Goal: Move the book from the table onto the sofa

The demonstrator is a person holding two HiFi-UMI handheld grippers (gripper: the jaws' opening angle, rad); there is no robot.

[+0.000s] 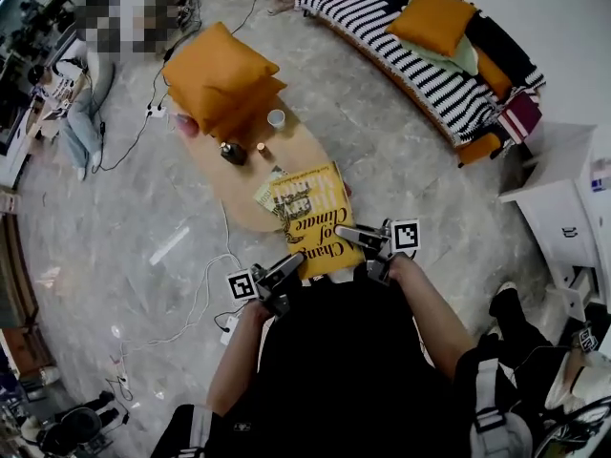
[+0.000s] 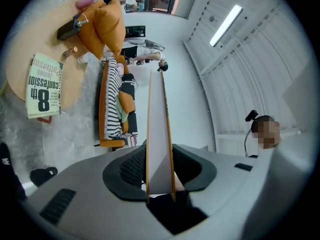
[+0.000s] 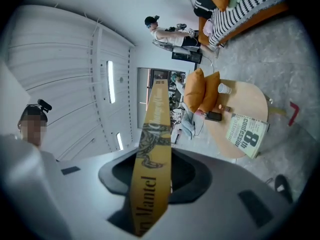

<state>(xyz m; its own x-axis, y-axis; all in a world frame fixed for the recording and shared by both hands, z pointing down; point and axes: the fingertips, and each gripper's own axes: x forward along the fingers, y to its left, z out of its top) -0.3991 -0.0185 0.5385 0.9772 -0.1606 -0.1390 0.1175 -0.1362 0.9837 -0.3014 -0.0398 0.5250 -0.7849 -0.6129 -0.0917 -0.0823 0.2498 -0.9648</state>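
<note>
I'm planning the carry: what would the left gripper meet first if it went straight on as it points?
Besides the book clamped in the left gripper, likely the white wall just above the striped sofa; depth is unclear.

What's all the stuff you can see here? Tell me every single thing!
Yellow book: one, yellow, held off the table between both grippers.
Second book: one, pale with black print, lying on the table.
Table: one, light wood, oval, mid-floor.
Cushions: two, orange, stacked on the table's far end.
Cup: one, white, on the table.
Sofa: one, black-and-white striped, top right.
Sofa cushion: one, orange, on the sofa.
Cables: several, white and black, on the floor.
Left gripper: one, grey, clamped on the book's page edge.
Right gripper: one, grey, clamped on the book's spine.
</note>
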